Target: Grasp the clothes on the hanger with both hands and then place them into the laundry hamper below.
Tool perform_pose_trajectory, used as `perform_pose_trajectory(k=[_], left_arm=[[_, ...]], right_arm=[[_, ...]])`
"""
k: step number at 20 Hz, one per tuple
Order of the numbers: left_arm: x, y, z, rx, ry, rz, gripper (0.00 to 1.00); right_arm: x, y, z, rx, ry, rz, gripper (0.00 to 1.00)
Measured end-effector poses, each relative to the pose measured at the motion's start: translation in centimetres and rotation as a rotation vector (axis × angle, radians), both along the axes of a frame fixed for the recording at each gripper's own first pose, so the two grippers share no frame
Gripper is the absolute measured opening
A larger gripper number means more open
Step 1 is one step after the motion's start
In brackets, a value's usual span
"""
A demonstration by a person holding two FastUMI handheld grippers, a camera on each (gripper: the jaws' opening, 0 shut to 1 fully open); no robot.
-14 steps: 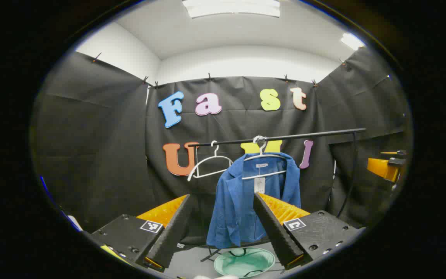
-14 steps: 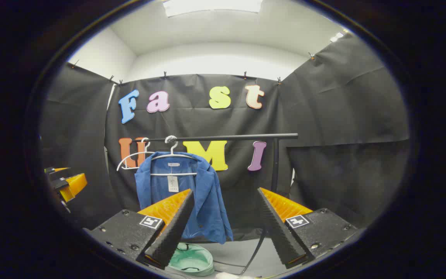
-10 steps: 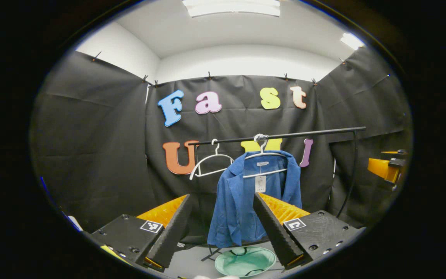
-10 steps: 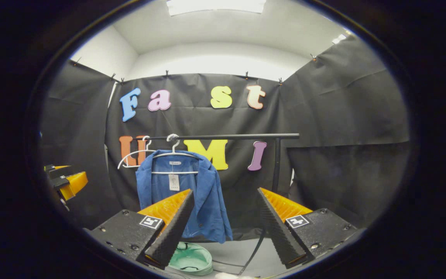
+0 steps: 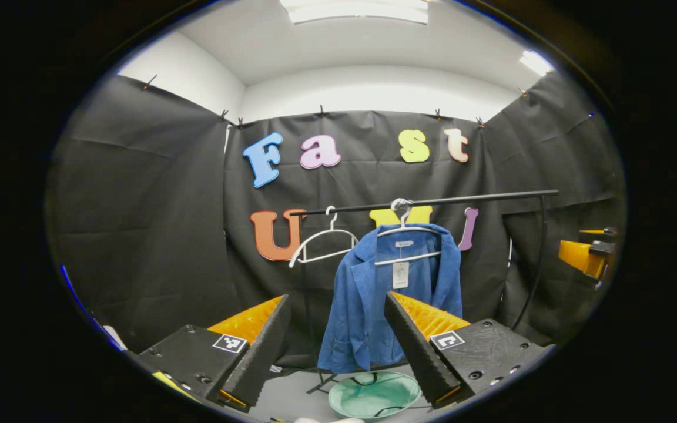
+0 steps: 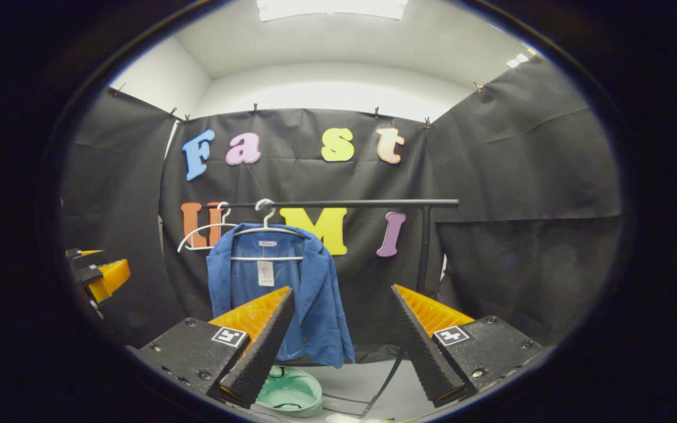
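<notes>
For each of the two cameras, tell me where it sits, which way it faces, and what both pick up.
Left gripper view: rides the left gripper, facing the rack; jaws apart at the bottom, blue jacket ahead, right gripper at the right edge.
Right gripper view: rides the right gripper, facing the rack; jaws apart, jacket left of centre, left gripper at the left edge.
Shared: jacket, white hangers, black rail, green hamper below.

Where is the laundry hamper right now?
The green hamper sits on the floor under the blue jacket, low centre in the left gripper view.
</notes>
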State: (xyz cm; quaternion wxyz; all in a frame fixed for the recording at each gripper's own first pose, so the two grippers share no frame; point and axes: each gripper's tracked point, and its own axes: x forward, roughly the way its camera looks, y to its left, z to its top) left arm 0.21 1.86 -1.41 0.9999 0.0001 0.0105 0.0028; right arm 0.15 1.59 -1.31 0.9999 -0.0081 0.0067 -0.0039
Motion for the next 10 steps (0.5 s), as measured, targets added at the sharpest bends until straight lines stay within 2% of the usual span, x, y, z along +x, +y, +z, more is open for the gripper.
perform_pose_trajectory(k=[5,10], left_arm=[[0.2,0.7,-0.3,0.006,0.008,-0.002,0.98],[2.0,-1.0,-1.5,0.002,0.027,-0.013,0.98]], right_arm=[[0.3,0.4,-1.5,-0.006,0.031,0.000,1.00],[2.0,0.6,-2.6,-0.026,0.067,0.004,1.00]])
